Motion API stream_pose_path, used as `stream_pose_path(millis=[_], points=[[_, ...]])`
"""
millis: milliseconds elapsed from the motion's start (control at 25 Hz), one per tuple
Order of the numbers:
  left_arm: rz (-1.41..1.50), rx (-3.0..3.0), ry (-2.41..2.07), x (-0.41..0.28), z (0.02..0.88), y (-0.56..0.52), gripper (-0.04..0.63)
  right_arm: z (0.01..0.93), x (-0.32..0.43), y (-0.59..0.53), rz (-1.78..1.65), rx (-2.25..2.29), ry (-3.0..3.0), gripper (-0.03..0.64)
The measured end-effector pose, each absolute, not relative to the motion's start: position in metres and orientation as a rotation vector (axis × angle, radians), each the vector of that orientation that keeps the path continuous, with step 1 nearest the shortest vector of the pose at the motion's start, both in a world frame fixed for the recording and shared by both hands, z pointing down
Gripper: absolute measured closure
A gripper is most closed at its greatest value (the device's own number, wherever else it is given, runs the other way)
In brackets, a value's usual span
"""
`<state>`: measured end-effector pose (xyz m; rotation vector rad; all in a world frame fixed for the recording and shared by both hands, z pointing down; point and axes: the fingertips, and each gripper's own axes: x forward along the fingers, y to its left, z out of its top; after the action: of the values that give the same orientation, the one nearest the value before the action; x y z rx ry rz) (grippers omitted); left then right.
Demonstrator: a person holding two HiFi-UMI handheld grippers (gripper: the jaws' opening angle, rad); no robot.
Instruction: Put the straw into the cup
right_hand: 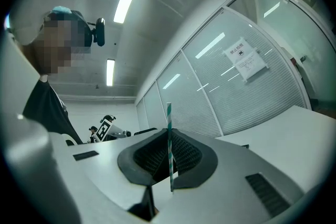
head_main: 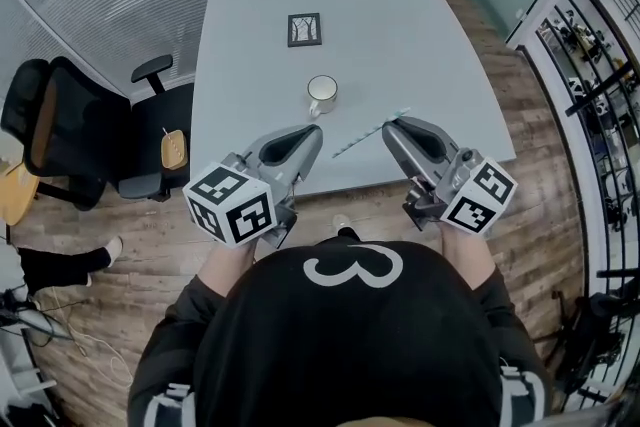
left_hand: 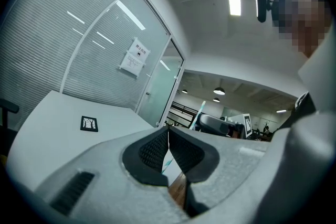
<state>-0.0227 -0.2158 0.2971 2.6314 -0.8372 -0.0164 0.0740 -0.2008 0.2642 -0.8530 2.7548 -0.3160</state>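
A white cup (head_main: pixel 322 93) stands upright near the middle of the grey table (head_main: pixel 430 45). A thin teal-and-white striped straw (head_main: pixel 360 140) slants over the table's near part, just in front of the cup. My right gripper (head_main: pixel 390 127) is shut on the straw's right end; in the right gripper view the straw (right_hand: pixel 169 139) crosses upright between the closed pads. My left gripper (head_main: pixel 318 133) hovers by the straw's left end, shut and holding nothing. The left gripper view shows the straw (left_hand: pixel 201 110) beyond its closed jaws, beside the right gripper (left_hand: pixel 223 124).
A small framed black-and-white card (head_main: pixel 304 29) lies on the table beyond the cup. A black office chair (head_main: pixel 60 130) stands left of the table. Blinds-covered glass walls close the far side. The table's near edge (head_main: pixel 350 187) runs just under both grippers.
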Motion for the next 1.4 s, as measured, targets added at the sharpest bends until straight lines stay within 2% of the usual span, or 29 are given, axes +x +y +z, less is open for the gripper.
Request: stream_pose_path(millis=[1400], points=[[0.058,2.398,-1.027,-0.046,0.359,-0.367,0.578,0.296,0.063,-0.395,-0.406,-0.786,2.842,0.586]])
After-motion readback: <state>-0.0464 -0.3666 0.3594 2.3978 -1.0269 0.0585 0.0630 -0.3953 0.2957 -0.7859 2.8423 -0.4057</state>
